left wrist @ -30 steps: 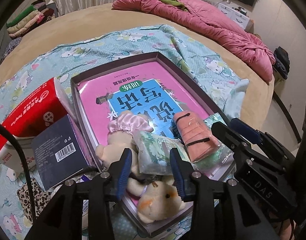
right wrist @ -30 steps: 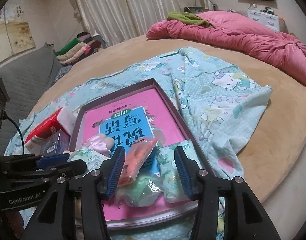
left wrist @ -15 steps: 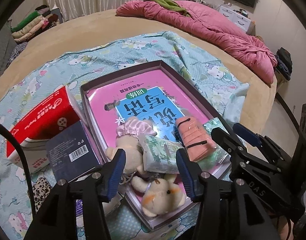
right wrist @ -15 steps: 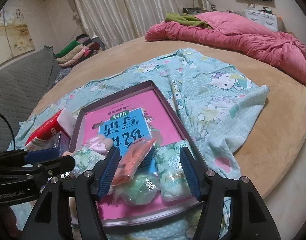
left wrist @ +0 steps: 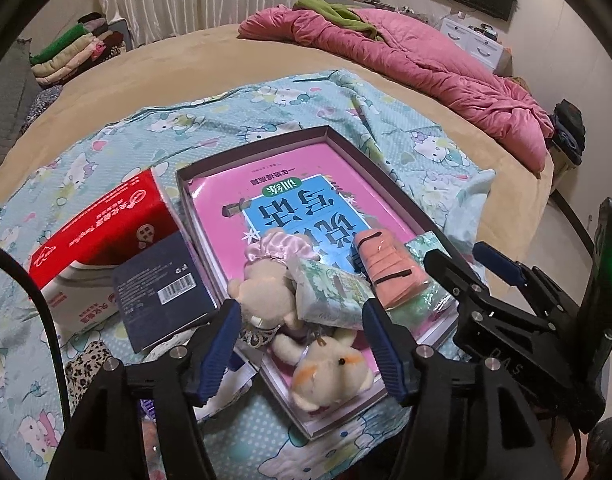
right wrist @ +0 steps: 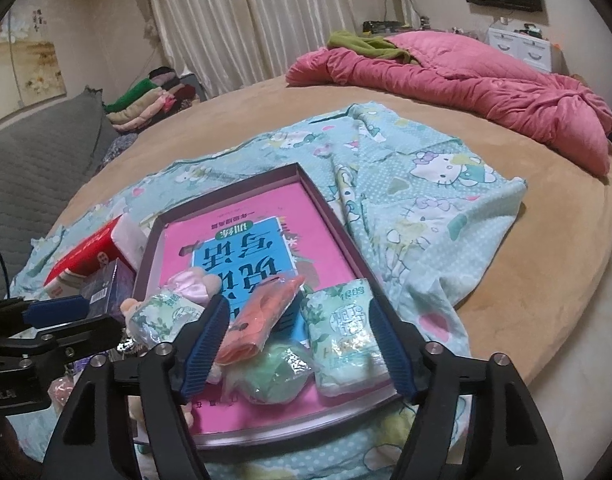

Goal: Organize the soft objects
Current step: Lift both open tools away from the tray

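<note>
1. Round tan bed (right wrist: 506, 280) under a cartoon-cat sheet (right wrist: 426, 184) carries my shallow tray (right wrist: 330, 216), lined with a pink book (left wrist: 290, 200).
2. Soft things crowd the tray's near end: 2 tissue packs (right wrist: 346, 340) (left wrist: 330, 292), an orange pouch (right wrist: 262, 316), a green bundle (right wrist: 274, 376), 2 plush toys (left wrist: 330, 376) (left wrist: 262, 292).
3. My left gripper (left wrist: 302, 340) hangs above the plush, jaws opening, gripping nothing.
4. My right gripper (right wrist: 298, 344) is opening too, pads clear of the packets between them.
5. Beside the tray: a red tissue box (left wrist: 98, 232) and a dark box (left wrist: 162, 284).
</note>
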Motion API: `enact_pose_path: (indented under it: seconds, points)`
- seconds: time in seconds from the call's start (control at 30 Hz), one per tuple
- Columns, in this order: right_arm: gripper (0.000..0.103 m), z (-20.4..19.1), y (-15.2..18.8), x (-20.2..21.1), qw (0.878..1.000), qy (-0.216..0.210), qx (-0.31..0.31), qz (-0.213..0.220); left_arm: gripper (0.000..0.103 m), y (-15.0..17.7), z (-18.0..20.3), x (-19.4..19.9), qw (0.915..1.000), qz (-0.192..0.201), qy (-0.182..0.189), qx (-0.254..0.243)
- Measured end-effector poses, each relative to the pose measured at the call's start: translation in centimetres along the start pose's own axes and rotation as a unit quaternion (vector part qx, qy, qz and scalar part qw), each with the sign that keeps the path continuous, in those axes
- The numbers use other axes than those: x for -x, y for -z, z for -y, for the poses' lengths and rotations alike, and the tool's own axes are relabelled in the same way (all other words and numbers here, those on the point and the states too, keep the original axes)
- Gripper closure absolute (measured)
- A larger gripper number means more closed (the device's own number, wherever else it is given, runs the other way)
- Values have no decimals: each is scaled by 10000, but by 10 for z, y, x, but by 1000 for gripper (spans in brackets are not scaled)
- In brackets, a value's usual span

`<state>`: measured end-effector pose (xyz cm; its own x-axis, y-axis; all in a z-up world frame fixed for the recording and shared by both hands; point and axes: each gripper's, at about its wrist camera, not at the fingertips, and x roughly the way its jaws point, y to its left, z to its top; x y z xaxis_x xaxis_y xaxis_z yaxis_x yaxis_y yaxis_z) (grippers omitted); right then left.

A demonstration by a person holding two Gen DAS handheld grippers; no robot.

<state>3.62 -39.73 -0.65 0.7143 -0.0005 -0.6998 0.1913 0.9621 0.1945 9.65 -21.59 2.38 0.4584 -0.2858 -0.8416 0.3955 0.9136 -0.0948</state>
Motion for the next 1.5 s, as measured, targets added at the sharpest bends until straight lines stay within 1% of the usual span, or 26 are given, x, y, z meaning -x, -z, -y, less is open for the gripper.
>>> enact_pose_path:
  seconds: [0.2,0.53,0.67,0.73,0.77,0.8,0.93,1.07,1.23,1.5]
  points:
    - [24,-4,0,5,9999,131,73,75,37,4,-4,8,9999,66,-73,21]
    - [23,-10,-1,19,9991,262,146,313,35,10,-8,21,9998,160,-110,70]
    - [23,-15,-1,26,9980,371,280,424,35,14,-7,24,9998,176,-114,66]
    - [23,-19,-1,30,9974,397,358,494,28,15,-7,25,9998,156,-144,62]
    - [23,-20,-1,32,9971,404,388,522,22,16,-7,25,9998,145,-137,55]
    - [23,-22,-1,34,9968,406,420,551,21,17,-7,26,9998,154,-128,66]
    - [23,-27,-1,41,9964,425,441,594,21,20,-11,30,9996,194,-144,122]
    - [22,-35,-4,52,9956,405,456,709,21,24,-17,35,9996,208,-152,152]
    - [22,-46,-7,64,9950,271,492,830,21,29,-31,44,9991,268,-201,264]
    - [22,-67,-9,74,9945,5,618,846,21,29,-66,67,9964,470,-383,588]
